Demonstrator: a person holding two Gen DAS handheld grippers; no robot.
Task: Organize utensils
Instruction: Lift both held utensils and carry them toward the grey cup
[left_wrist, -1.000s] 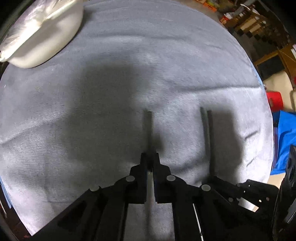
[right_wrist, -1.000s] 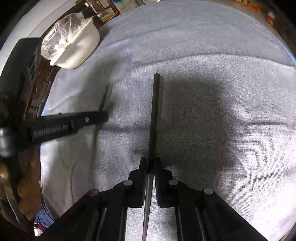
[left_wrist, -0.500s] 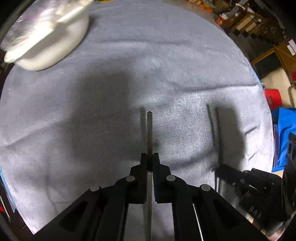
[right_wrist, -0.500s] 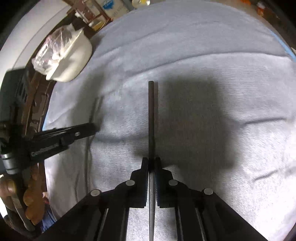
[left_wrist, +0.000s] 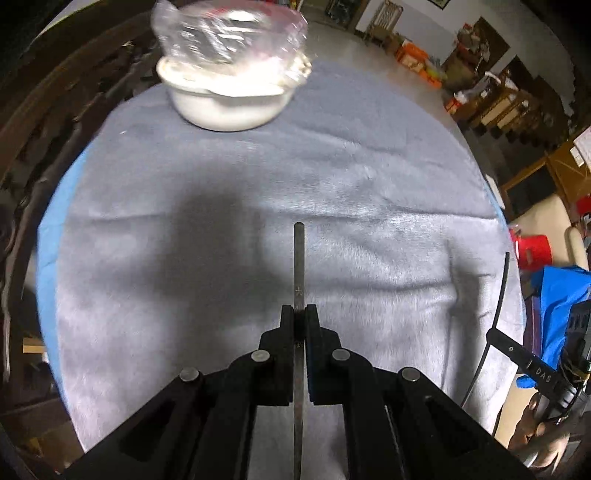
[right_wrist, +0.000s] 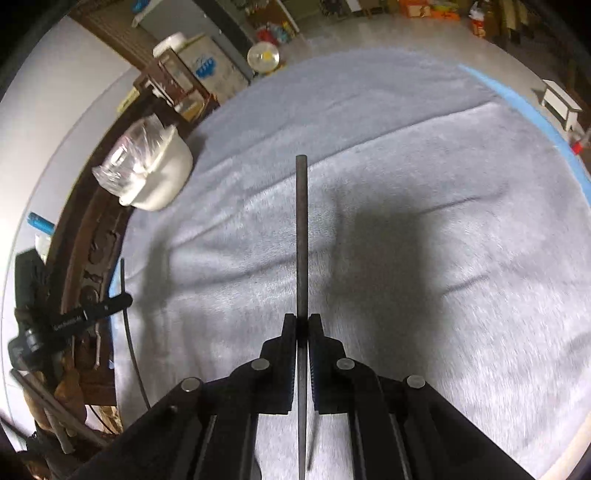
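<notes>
A thin dark chopstick (left_wrist: 299, 266) is clamped in my left gripper (left_wrist: 300, 312), which is shut on it above the grey cloth (left_wrist: 184, 288). A second dark chopstick (right_wrist: 301, 236) sticks forward from my right gripper (right_wrist: 302, 318), also shut on it. Each gripper shows at the edge of the other's view: the right one (left_wrist: 496, 334) at the far right, the left one (right_wrist: 123, 300) at the far left. Both chopsticks hang clear of the cloth. A white bowl (left_wrist: 229, 99) with a clear plastic bag in it stands at the table's far edge.
The white bowl (right_wrist: 159, 177) sits beside a dark carved wooden chair back (right_wrist: 96, 236). A blue layer (left_wrist: 51, 229) shows under the cloth at the rim. A red container (left_wrist: 532, 251) and blue fabric (left_wrist: 561, 295) lie off the right edge. A person's hand (left_wrist: 535, 435) holds the right gripper.
Both grippers have risen off the cloth, each carrying its chopstick, and have drawn apart. The views have tipped up, so the bowl and the room now show more.
</notes>
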